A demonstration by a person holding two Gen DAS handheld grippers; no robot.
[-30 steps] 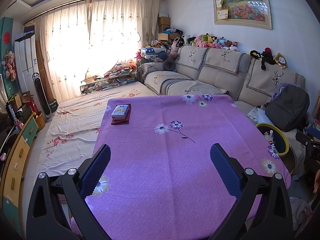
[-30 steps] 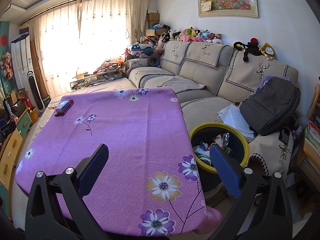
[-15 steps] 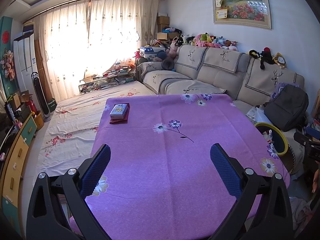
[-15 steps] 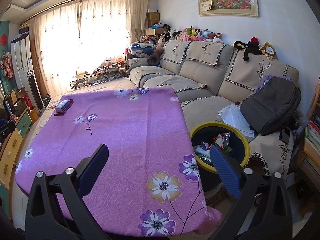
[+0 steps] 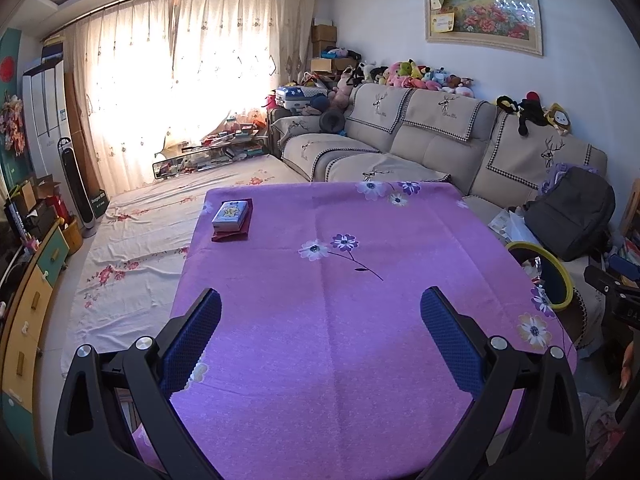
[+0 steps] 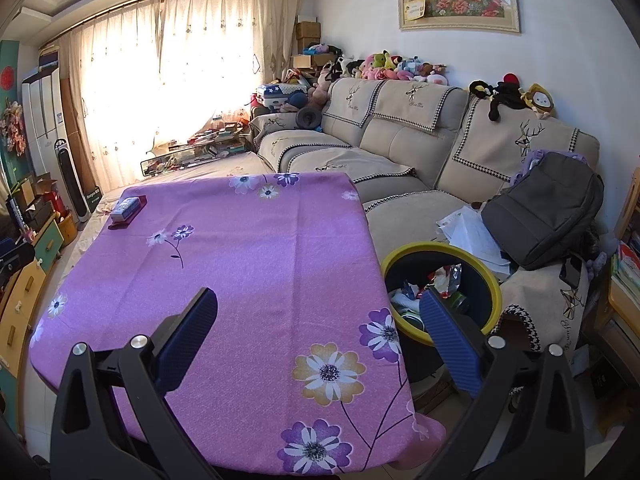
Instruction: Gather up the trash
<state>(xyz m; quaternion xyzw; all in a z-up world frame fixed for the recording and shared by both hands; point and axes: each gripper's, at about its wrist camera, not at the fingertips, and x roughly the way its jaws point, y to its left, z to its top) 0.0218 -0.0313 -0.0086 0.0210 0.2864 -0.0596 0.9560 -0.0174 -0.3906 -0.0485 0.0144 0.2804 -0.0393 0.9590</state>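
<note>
A table under a purple flowered cloth fills both views. Beside its right edge stands a dark bin with a yellow rim, holding wrappers and other trash. My left gripper hangs open over the near part of the cloth with nothing between its fingers. My right gripper is open too, above the table's near right corner, its right finger in front of the bin. A small box on a dark red book lies at the far left of the table.
A beige sofa runs along the right wall, with a grey backpack and papers on it. A flowered sheet covers the floor to the left. Drawers line the left wall. The right gripper's body shows at the left view's right edge.
The left view has shifted slightly, with the table and sofa sliding a little leftward in frame. The right view is nearly unchanged. Both grippers stay open.
</note>
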